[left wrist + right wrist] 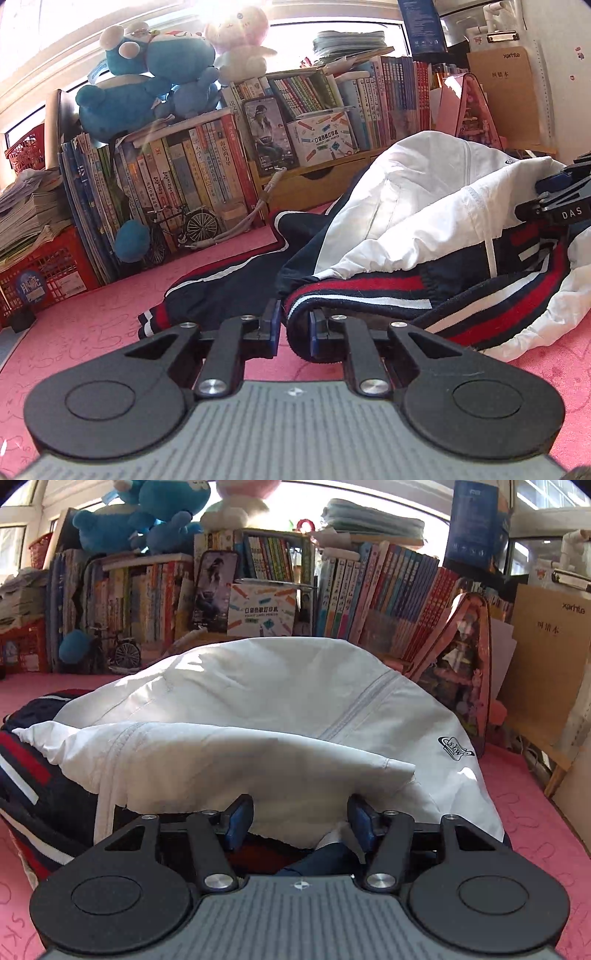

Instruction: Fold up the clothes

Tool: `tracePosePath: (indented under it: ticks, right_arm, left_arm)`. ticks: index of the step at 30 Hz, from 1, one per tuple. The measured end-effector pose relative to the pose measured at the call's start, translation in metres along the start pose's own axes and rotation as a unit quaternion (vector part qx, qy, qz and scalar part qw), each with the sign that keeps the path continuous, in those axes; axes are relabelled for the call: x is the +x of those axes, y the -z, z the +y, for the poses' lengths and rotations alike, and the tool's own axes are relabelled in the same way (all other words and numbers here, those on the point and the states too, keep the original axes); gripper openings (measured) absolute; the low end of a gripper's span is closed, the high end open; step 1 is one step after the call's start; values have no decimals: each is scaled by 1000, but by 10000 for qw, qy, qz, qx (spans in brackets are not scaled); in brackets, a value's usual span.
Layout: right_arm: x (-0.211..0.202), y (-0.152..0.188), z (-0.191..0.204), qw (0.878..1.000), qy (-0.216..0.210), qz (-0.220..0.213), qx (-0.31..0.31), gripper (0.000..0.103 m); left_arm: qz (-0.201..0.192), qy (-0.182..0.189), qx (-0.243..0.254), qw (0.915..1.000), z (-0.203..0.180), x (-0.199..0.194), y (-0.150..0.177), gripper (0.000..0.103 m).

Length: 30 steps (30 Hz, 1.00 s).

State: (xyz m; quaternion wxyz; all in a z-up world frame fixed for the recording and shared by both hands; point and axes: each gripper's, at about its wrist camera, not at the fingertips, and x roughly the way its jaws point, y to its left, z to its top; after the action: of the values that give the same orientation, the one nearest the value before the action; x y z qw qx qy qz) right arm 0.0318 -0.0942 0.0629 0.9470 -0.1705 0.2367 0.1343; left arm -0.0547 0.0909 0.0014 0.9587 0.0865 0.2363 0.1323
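A jacket with a white body (417, 206) and a navy, red and white striped hem (369, 291) lies heaped on the pink mat (92, 332). My left gripper (294, 328) sits low at the near end of the striped hem. Its jaws stand only slightly apart. The navy edge lies against the right pad, and a sliver of mat shows beside the left one. In the right wrist view my right gripper (301, 821) is open wide at the jacket's near side, with white cloth (258, 709) bulging up in front of it and loose between the fingers. Part of that gripper's black body (557, 199) shows in the left wrist view.
Rows of books (192, 173) line the back of the mat, with blue plush toys (147, 77) on top. A red crate (40, 269) with stacked papers stands far left, and a small bicycle model (184, 229) in front of the books. A pink bag (465, 672) and a brown board (550, 657) stand at the right.
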Motion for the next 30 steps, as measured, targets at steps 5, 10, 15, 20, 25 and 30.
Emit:
tracePosePath:
  ticks: [5, 10, 15, 20, 25, 30]
  right_arm:
    - [-20, 26, 40, 9918, 335, 101, -1231, 57]
    - [-4, 40, 81, 9700, 793, 32, -2297, 63]
    - [-2, 38, 96, 9596, 801, -27, -2698, 62]
    - [5, 34, 76, 9667, 1535, -277, -2028, 12]
    - [-23, 20, 19, 9906, 1291, -446, -126, 12]
    - [-56, 28, -81, 9453, -751, -264, 3163, 10]
  left_arm:
    - [107, 11, -227, 9997, 6, 4, 2, 16]
    - [88, -38, -243, 9997, 7, 1, 3, 16]
    - [98, -94, -284, 9995, 10, 1, 2, 16]
    - [167, -84, -391, 9991, 12, 5, 3, 16]
    - [138, 32, -243, 9996, 6, 4, 4, 18]
    - [140, 36, -195, 9997, 4, 5, 4, 18]
